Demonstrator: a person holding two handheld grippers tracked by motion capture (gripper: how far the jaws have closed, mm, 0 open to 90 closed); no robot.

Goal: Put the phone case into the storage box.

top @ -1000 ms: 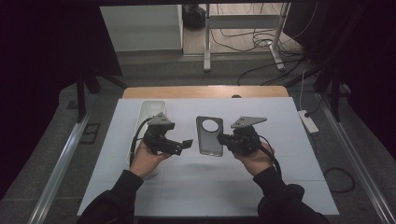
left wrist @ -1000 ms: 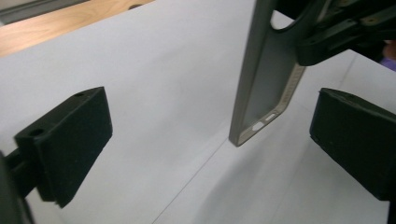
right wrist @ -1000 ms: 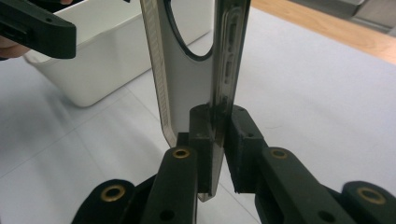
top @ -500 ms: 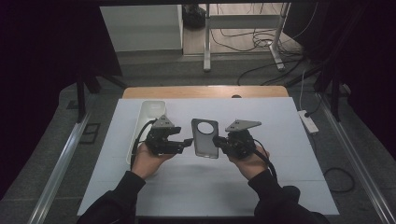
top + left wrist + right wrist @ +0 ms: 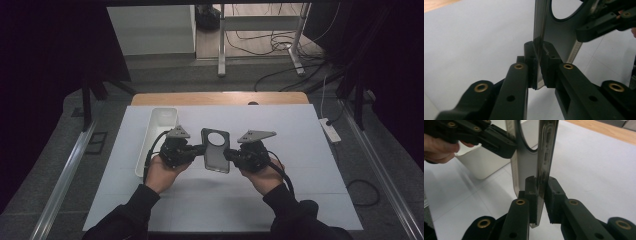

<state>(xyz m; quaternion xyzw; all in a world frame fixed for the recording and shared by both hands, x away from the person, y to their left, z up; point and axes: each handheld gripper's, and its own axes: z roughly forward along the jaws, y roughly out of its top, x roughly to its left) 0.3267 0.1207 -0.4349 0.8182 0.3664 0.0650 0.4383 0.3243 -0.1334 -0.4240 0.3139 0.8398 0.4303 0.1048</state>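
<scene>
Nothing readable is showing anywhere right now. The phone case [image 5: 216, 150] pinched between both sets of jaws is carrying no lettering, logo or number.

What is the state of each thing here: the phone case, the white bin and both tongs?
Phone case: held up between both tongs, off the table.
White bin: upright on the table, looks empty.
Left tongs: just closed, shut on the case's edge.
Right tongs: shut on the opposite edge.

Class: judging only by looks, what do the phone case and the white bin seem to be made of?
Phone case: probably flexible plastic, smoky and translucent; its thin glossy edge lets light through in the gripper views. White bin: likely rigid moulded plastic, with smooth matte walls and rounded corners.
</scene>
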